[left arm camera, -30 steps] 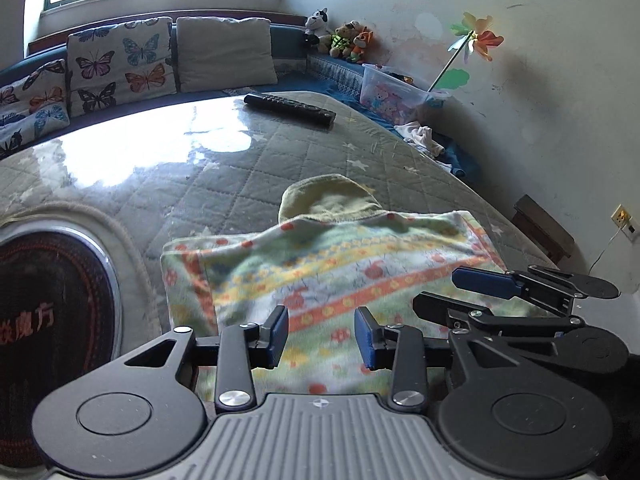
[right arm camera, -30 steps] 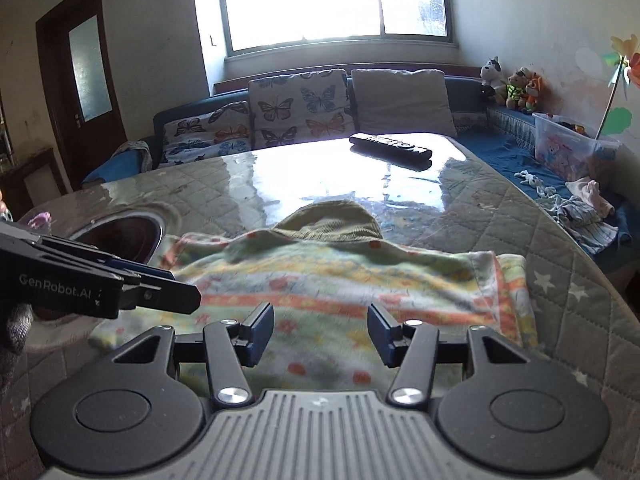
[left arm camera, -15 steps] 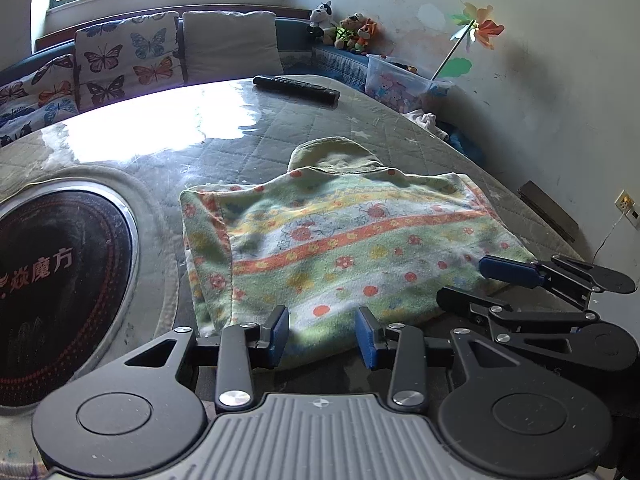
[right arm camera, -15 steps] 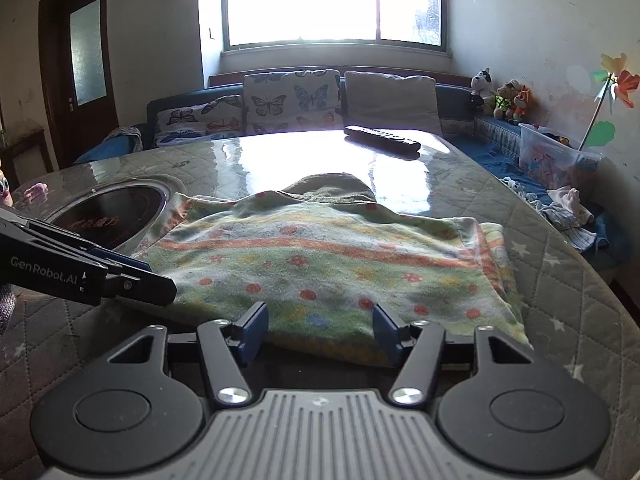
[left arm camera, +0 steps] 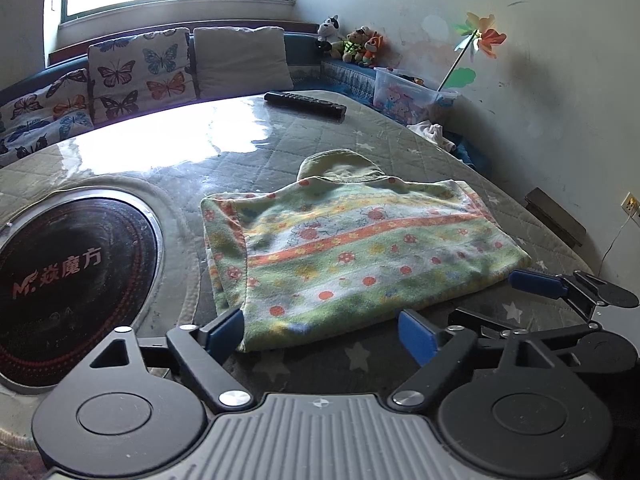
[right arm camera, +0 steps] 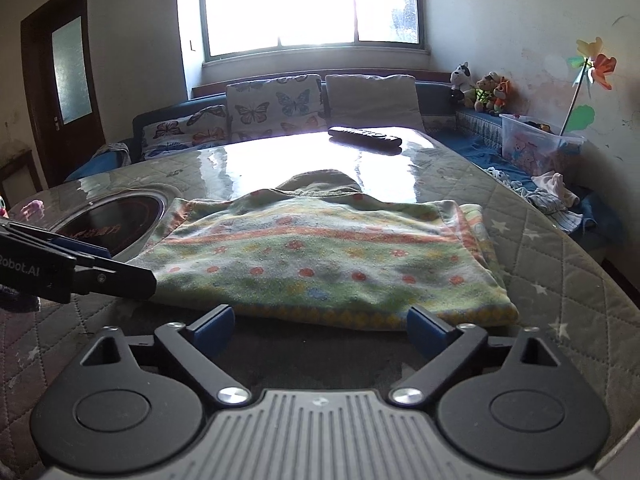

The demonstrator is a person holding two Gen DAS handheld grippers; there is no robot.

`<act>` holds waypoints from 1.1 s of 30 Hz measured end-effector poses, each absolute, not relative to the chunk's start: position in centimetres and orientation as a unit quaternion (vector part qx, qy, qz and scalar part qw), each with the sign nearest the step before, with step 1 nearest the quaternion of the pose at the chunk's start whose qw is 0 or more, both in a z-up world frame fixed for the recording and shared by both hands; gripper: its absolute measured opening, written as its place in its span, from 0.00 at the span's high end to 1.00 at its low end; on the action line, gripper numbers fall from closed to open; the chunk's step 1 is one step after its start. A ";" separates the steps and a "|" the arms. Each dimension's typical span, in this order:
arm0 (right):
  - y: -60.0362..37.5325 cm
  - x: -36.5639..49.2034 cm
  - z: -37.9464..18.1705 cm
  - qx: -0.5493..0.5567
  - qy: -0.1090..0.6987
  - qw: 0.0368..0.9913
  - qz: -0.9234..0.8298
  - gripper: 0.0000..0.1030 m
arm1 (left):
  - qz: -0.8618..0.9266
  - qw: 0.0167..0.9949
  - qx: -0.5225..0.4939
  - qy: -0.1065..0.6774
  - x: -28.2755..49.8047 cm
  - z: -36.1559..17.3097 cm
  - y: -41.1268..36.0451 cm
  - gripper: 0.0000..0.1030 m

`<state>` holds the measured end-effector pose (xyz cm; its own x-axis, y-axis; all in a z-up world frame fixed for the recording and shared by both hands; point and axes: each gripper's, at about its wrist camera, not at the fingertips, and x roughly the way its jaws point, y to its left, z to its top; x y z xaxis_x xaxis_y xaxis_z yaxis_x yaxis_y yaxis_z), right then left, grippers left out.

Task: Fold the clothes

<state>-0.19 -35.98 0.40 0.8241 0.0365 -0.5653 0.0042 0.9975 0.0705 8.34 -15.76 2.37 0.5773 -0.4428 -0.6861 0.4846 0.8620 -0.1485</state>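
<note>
Both grippers, left gripper (left arm camera: pixel 320 330) and right gripper (right arm camera: pixel 320 326), have just opened, empty, near the folded flowered green towelling garment (left arm camera: pixel 352 248) on the quilted table (left arm camera: pixel 420 148); folding looks largely done.

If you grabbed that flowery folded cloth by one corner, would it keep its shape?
Probably not. The flowery cloth looks like soft, fuzzy fabric, so it would likely droop. Its stacked layers, visible at the right edge, would probably fall open. It seems light and unlikely to slide far on the quilted cover.

Left gripper (left arm camera: pixel 320 330), right gripper (right arm camera: pixel 320 326): jaws wide; empty
</note>
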 end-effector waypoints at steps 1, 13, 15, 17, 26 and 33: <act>-35.9 -0.3 0.4 0.034 0.295 0.955 0.006 0.03 | -0.260 0.889 0.027 0.376 8.2 2.4 -15.6 0.10; -35.2 -1.6 0.6 0.035 0.296 0.955 -0.012 0.00 | -0.261 0.896 0.037 0.359 6.3 2.9 -14.9 0.00; -35.1 -1.8 0.5 0.039 0.296 0.954 -0.016 0.00 | -0.260 0.895 0.037 0.361 6.1 2.8 -14.7 0.00; -35.1 -2.0 0.5 0.046 0.297 0.954 -0.017 0.00 | -0.259 0.894 0.039 0.364 5.9 2.7 -14.6 0.00; -34.7 -2.7 0.3 0.055 0.305 0.950 -0.035 0.00 | -0.251 0.895 0.047 0.367 5.2 2.4 -14.0 0.00; -34.7 -2.7 -0.2 0.061 0.316 0.946 -0.047 0.00 | -0.250 0.894 0.051 0.369 4.9 2.2 -13.6 0.00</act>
